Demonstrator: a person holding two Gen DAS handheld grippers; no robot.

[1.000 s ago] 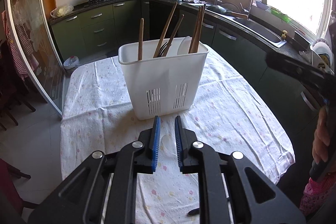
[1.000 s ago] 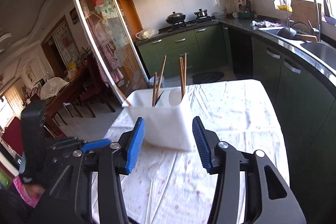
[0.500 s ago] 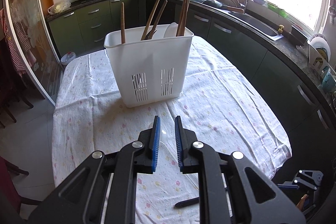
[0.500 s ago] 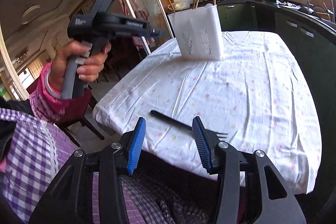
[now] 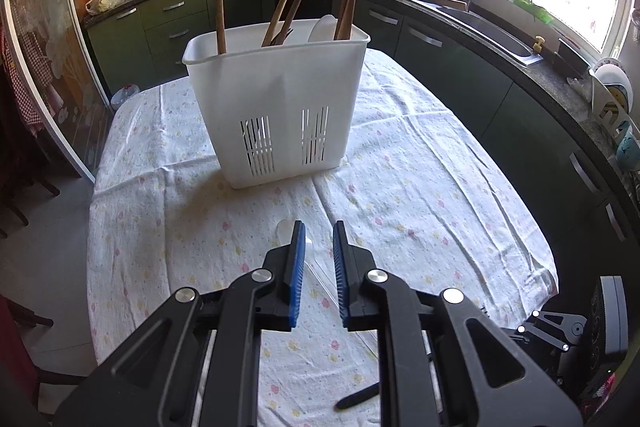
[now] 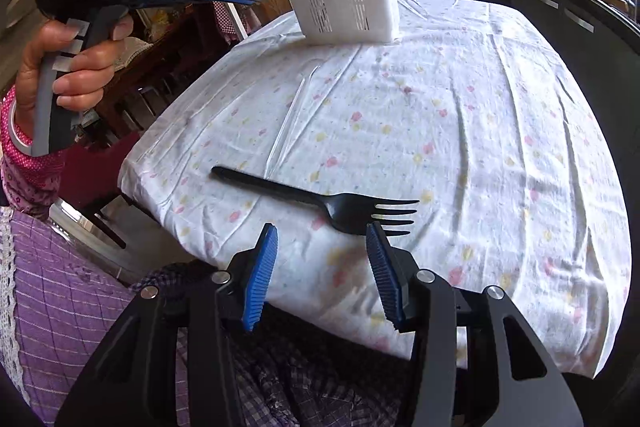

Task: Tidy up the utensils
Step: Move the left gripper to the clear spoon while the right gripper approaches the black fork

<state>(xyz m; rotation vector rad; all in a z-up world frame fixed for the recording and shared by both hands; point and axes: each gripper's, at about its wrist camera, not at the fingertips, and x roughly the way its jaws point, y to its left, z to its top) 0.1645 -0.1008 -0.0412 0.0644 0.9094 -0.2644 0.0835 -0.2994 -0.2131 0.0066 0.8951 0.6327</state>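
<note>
Hovering spread over the fork [image 6: 320, 201], right gripper [image 6: 320, 275] grips nothing; left gripper [image 5: 319, 259], narrowly parted, faces the caddy [image 5: 280, 107].

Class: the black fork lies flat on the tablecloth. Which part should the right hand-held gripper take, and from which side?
Probably the handle of the black fork, from above, jaws closing across its width. It lies flat on the tablecloth, so only a top-down approach seems workable. The slim straight handle fits the open right hand-held gripper better than the broad tines.
</note>
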